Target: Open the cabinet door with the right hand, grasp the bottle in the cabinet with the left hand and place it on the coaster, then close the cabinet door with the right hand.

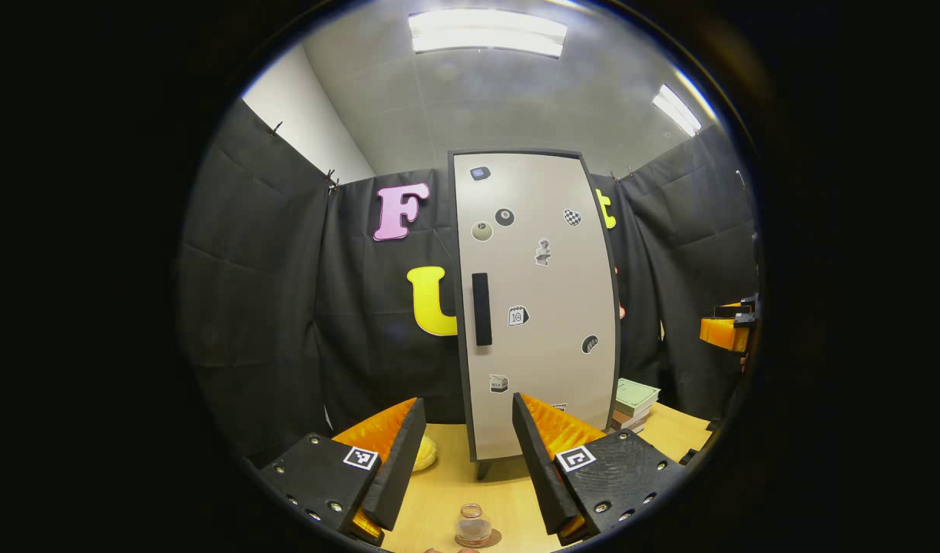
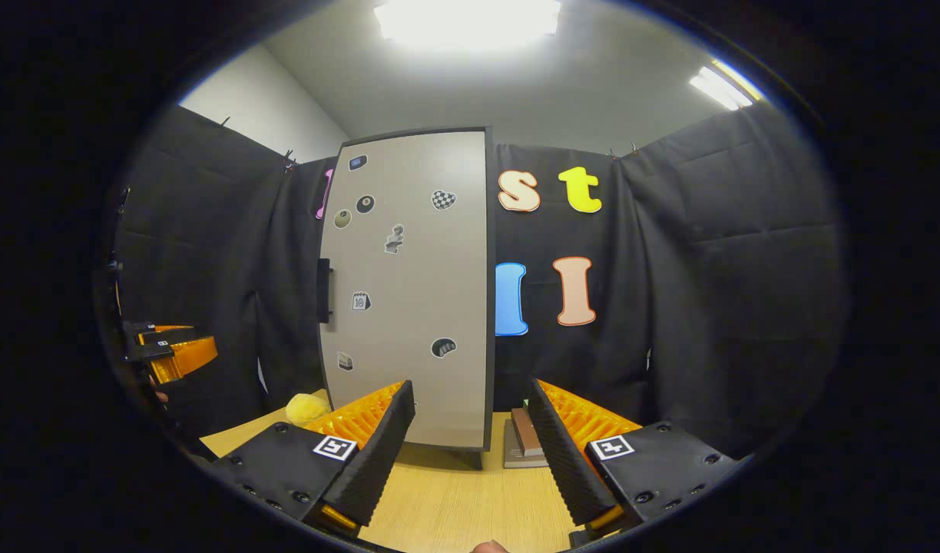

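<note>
In the left gripper view my left gripper (image 1: 468,461) stands wide open with nothing between its fingers, and the bottle (image 1: 472,526) sits low at the bottom centre of the frame, below and between the fingers, apart from both of them. It is a small clear jar-like bottle standing upright on a round coaster (image 1: 489,540) on the wooden surface (image 1: 470,484). The cabinet (image 1: 535,307) rises in the middle of the frame beyond the fingers, its pale door shut, dotted with stickers, with a dark handle (image 1: 481,309) on its left side; what is inside I cannot tell. A yellow soft thing (image 1: 425,453) lies left of the cabinet's foot and a stack of books (image 1: 633,403) to its right. In the right gripper view my right gripper (image 2: 470,453) is also spread wide and holds nothing, pointed at the cabinet's lower right corner. My left gripper shows at the left edge of that view.
</note>
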`<state>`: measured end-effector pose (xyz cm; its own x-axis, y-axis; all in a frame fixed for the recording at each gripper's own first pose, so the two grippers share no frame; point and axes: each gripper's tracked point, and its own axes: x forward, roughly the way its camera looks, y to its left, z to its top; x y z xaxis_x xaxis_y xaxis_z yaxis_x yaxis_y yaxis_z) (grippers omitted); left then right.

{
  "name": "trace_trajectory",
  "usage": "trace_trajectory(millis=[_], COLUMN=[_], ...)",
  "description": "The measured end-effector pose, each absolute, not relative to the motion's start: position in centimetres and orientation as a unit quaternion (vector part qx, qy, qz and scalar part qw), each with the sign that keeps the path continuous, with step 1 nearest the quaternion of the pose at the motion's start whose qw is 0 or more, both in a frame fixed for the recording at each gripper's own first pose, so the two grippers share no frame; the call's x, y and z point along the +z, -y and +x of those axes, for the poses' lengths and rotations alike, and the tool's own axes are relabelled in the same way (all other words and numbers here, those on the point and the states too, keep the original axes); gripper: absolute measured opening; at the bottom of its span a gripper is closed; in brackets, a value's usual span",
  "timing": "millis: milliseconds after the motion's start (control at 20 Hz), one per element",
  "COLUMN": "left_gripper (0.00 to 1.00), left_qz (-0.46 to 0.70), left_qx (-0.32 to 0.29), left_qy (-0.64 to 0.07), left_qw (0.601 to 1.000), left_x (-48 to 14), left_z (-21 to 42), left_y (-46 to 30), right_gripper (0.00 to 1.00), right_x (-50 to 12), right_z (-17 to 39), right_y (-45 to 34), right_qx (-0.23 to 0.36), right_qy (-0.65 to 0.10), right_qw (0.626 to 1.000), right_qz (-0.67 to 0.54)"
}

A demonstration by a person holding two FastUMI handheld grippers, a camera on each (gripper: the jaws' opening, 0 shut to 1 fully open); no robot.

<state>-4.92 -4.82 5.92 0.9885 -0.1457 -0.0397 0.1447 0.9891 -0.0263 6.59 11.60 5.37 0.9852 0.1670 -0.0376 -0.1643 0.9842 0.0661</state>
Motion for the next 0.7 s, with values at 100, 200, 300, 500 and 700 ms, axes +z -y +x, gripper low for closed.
trace_trajectory(millis=[100,200,300,500,700], left_gripper=[0.66,0.66,0.66,0.66,0.66], left_qz=[-0.010,-0.011,-0.014,-0.019,-0.017], left_qx=[-0.075,-0.077,-0.078,-0.078,-0.074], left_qy=[-0.019,-0.019,-0.019,-0.018,-0.016], left_qw=[0.997,0.997,0.997,0.997,0.997], left_x=[6.0,5.9,5.9,5.9,5.9], left_z=[-5.1,-5.3,-5.4,-5.6,-5.4], left_y=[4.6,4.4,4.1,3.2,2.3], right_gripper=[0.95,0.95,0.94,0.95,0.95], right_x=[5.5,5.8,6.0,6.1,6.3], right_z=[6.4,6.2,6.0,5.8,5.8], right_y=[-11.8,-12.0,-12.1,-12.6,-13.1], right_qx=[0.081,0.078,0.076,0.073,0.070], right_qy=[-0.020,-0.018,-0.016,-0.014,-0.013], right_qw=[0.996,0.996,0.996,0.997,0.997], right_qz=[0.032,0.034,0.034,0.028,0.026])
